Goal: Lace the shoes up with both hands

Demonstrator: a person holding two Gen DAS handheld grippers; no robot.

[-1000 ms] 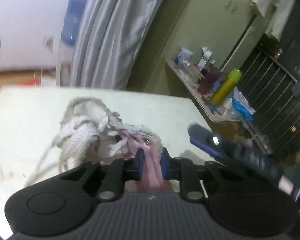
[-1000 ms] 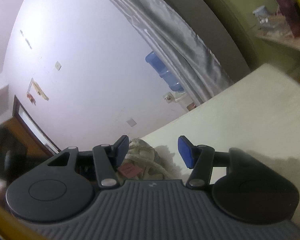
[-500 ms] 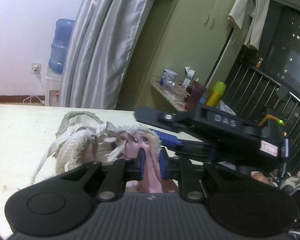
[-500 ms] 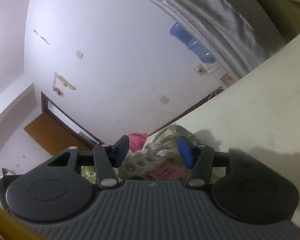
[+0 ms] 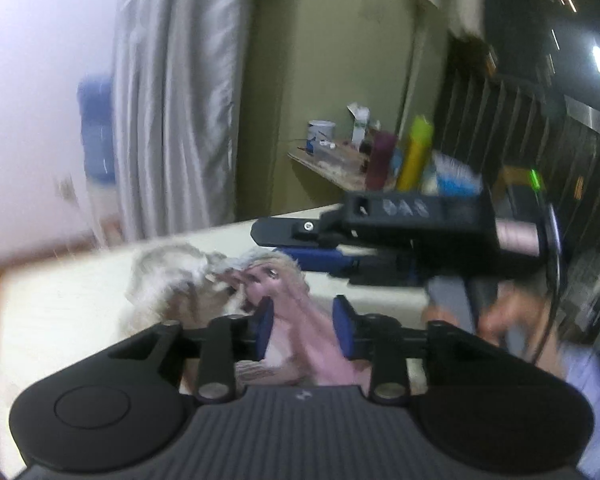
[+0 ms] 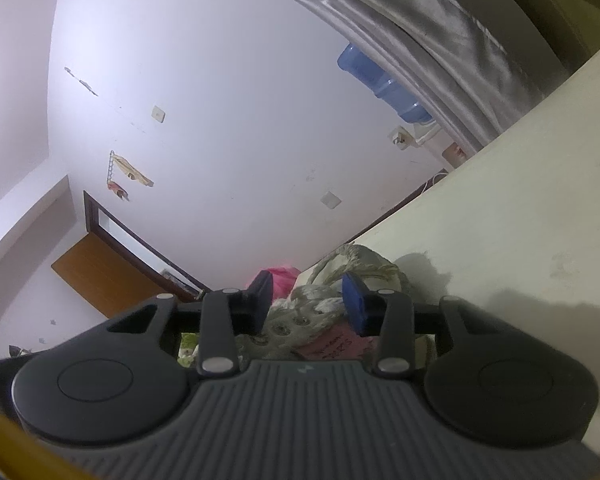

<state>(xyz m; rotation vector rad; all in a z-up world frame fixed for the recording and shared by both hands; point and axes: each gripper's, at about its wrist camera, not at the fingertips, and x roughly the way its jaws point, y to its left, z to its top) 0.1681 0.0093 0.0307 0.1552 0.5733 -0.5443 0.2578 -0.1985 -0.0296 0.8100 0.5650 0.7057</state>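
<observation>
Pale, worn shoe (image 5: 172, 280) lying on cream counter (image 5: 60, 304); pink tongue (image 5: 300, 320) raised, blurred; thick off-white lace (image 6: 320, 304) loosely bunched over metal eyelets (image 6: 278, 327); pink inner label (image 6: 332, 346) visible.

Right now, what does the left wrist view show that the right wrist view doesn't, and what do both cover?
Only the left wrist view: the right gripper from outside, reaching in beside the shoe, the pink tongue between the opening left gripper, a cluttered shelf and a dark railing.

Only the right wrist view: the shoe's eyelets, a pink label, and a doorway.

Both: the shoe, the pale table, grey curtain, blue water bottle.
</observation>
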